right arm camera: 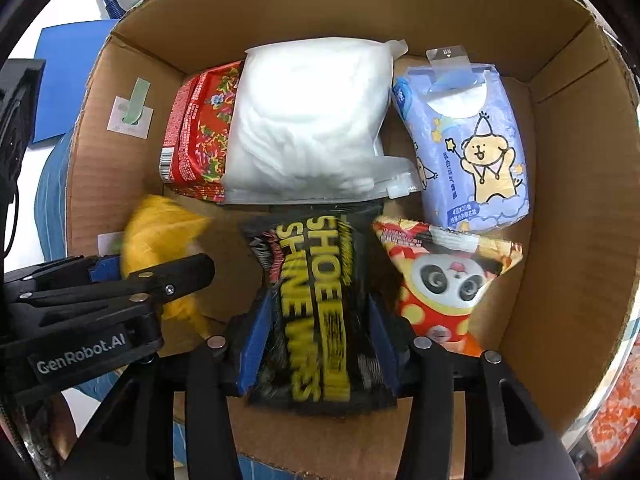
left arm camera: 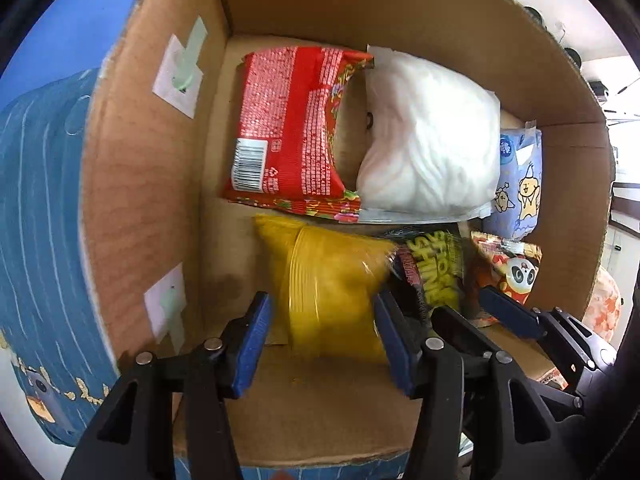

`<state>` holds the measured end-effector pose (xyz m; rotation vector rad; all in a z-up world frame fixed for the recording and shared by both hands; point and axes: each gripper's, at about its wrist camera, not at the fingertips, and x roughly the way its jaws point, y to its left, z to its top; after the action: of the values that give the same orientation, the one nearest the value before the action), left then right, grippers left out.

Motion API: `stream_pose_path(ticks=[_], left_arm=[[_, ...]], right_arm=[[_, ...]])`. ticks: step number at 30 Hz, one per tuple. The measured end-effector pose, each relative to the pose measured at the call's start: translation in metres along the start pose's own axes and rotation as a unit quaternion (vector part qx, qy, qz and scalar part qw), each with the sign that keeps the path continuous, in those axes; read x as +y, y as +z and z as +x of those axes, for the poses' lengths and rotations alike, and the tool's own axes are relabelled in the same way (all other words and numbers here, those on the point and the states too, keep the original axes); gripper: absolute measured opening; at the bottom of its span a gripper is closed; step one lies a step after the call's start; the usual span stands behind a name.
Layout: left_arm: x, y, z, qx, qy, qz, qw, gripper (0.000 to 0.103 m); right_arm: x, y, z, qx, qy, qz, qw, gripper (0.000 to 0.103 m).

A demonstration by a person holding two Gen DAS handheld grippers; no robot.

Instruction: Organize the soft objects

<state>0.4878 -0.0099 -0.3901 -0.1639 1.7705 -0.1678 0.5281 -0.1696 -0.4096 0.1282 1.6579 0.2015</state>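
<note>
Both grippers reach into a cardboard box (left arm camera: 144, 184) (right arm camera: 560, 184). My left gripper (left arm camera: 322, 314) is closed on a yellow soft pack (left arm camera: 332, 280) near the box's left wall; it also shows in the right wrist view (right arm camera: 160, 232). My right gripper (right arm camera: 316, 324) is closed on a black "Shoe Shine Wipes" pack (right arm camera: 316, 296), seen beside the yellow pack in the left wrist view (left arm camera: 432, 268). At the back lie a red packet (left arm camera: 288, 128) (right arm camera: 200, 132), a white padded bag (left arm camera: 428, 140) (right arm camera: 308, 120) and a blue tissue pack (right arm camera: 468, 148) (left arm camera: 520, 184).
A red-and-yellow panda packet (right arm camera: 444, 280) (left arm camera: 512, 268) lies at the box's right front. White labels (left arm camera: 178, 76) stick to the left wall. A blue patterned cloth (left arm camera: 36, 208) lies outside the box on the left.
</note>
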Motion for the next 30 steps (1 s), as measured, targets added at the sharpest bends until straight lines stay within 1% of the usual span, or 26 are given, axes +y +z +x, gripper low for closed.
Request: stream_pose_path(ticks=[1,3,7,8,9,10,15,16,17,20,22,23,24,25,27,29,30], left_arm=[[0.001,-0.001,-0.003,-0.002,0.002,0.0,1.0,0.053],[0.003,-0.003,-0.01,-0.008,0.002,-0.001,1.0,0.059],[-0.002,-0.003,-0.032,-0.026,0.01,0.002,0.9996,0.062],[-0.006,-0.001,-0.039,-0.032,0.015,0.004,0.9994,0.07],[-0.008,-0.003,-0.046,-0.042,0.019,0.008,0.9989,0.076],[-0.009,-0.005,-0.05,-0.048,0.022,0.01,0.9985,0.078],[-0.016,-0.018,-0.079,-0.085,0.034,0.018,0.9956,0.096],[-0.017,-0.022,-0.082,-0.092,0.036,0.02,0.9949,0.098],[-0.013,-0.024,-0.083,-0.098,0.037,0.022,0.9942,0.101],[-0.018,-0.034,-0.093,-0.114,0.044,0.025,0.9922,0.101],[-0.017,-0.036,-0.091,-0.121,0.049,0.025,0.9912,0.101],[-0.016,-0.039,-0.094,-0.123,0.048,0.023,0.9909,0.101],[-0.014,-0.041,-0.097,-0.126,0.047,0.022,0.9906,0.101],[-0.014,-0.043,-0.092,-0.128,0.048,0.021,0.9904,0.101],[-0.012,-0.048,-0.094,-0.132,0.048,0.02,0.9898,0.101],[-0.015,-0.049,-0.087,-0.137,0.054,0.018,0.9889,0.101],[-0.015,-0.052,-0.089,-0.14,0.054,0.02,0.9885,0.101]], right_arm=[[0.001,-0.001,-0.001,-0.001,-0.004,-0.003,1.0,0.051],[0.001,-0.002,0.0,0.001,-0.003,-0.004,1.0,0.052],[0.0,-0.006,-0.006,-0.002,-0.012,-0.005,1.0,0.058],[-0.001,-0.008,-0.008,-0.005,-0.015,-0.005,1.0,0.058],[-0.001,-0.01,-0.011,-0.008,-0.015,-0.006,1.0,0.059],[-0.001,-0.012,-0.013,-0.012,-0.017,-0.007,1.0,0.062],[0.0,-0.023,-0.033,-0.032,-0.033,-0.01,0.999,0.065],[0.003,-0.03,-0.036,-0.035,-0.036,-0.011,0.999,0.066],[0.0,-0.028,-0.041,-0.039,-0.043,-0.012,0.998,0.067],[-0.007,-0.034,-0.051,-0.047,-0.057,-0.015,0.997,0.073],[-0.01,-0.037,-0.059,-0.053,-0.06,-0.013,0.997,0.082],[-0.012,-0.041,-0.062,-0.055,-0.062,-0.01,0.997,0.085],[-0.016,-0.042,-0.064,-0.057,-0.065,-0.007,0.996,0.091],[-0.018,-0.045,-0.066,-0.061,-0.068,-0.004,0.996,0.095],[-0.021,-0.049,-0.071,-0.07,-0.078,-0.001,0.995,0.096],[-0.024,-0.053,-0.076,-0.077,-0.08,0.006,0.994,0.099],[-0.026,-0.053,-0.076,-0.079,-0.079,0.008,0.994,0.102]])
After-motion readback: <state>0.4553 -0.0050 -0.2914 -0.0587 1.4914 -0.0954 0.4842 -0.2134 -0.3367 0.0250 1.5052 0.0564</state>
